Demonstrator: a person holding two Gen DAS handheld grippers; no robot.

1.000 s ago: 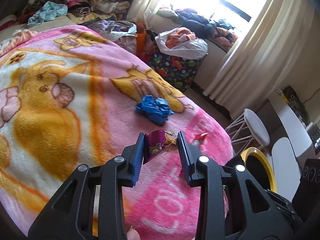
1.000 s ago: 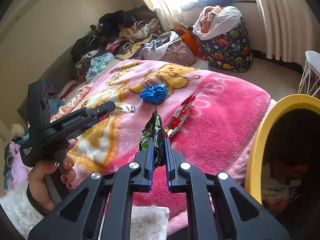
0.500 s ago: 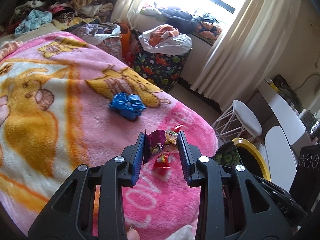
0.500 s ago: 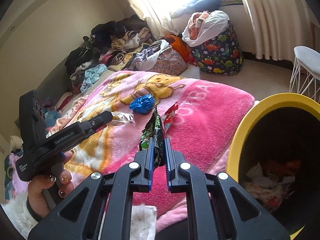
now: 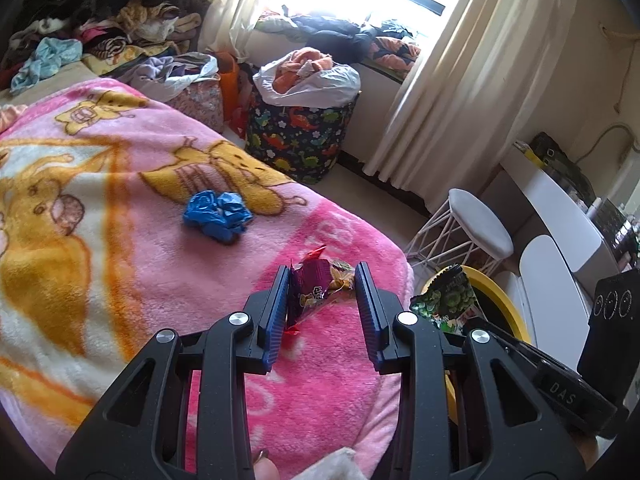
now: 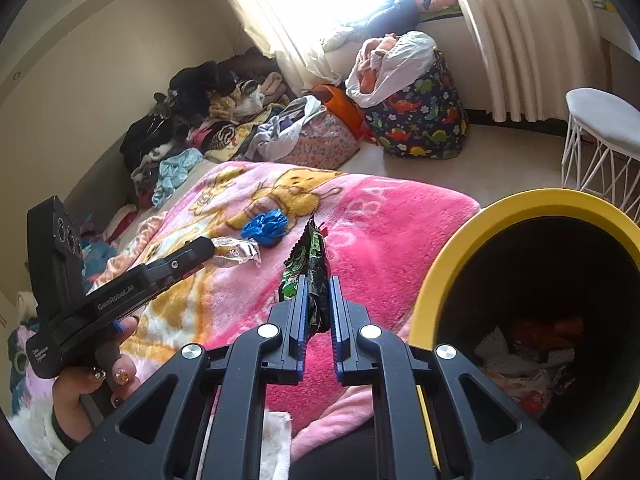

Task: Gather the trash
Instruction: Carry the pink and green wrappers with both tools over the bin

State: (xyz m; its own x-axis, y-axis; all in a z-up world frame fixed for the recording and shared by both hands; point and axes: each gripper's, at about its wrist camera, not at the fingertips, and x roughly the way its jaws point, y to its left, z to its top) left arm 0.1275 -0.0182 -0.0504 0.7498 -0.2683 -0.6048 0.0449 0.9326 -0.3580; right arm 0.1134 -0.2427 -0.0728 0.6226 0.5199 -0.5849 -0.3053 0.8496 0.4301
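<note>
My left gripper (image 5: 322,280) is shut on a crumpled purple snack wrapper (image 5: 316,286) and holds it above the pink blanket (image 5: 120,240). My right gripper (image 6: 318,292) is shut on a green and black snack wrapper (image 6: 310,256), just left of the yellow-rimmed trash bin (image 6: 448,248); that wrapper also shows in the left wrist view (image 5: 448,300). The bin holds paper and wrappers. A crumpled blue wrapper (image 5: 218,218) lies on the blanket, also in the right wrist view (image 6: 266,226). A red wrapper (image 5: 314,254) peeks out behind my left gripper.
A dinosaur-print laundry basket (image 5: 300,136) full of clothes stands near the curtains. A white wire stool (image 5: 472,232) stands beside the bin. Clothes are piled along the far wall (image 6: 208,120). A white desk (image 5: 560,200) is at the right.
Both grippers have moved right, toward the bin, each still holding its wrapper. The bin now fills more of the right wrist view. The red wrapper is now mostly hidden behind my left gripper.
</note>
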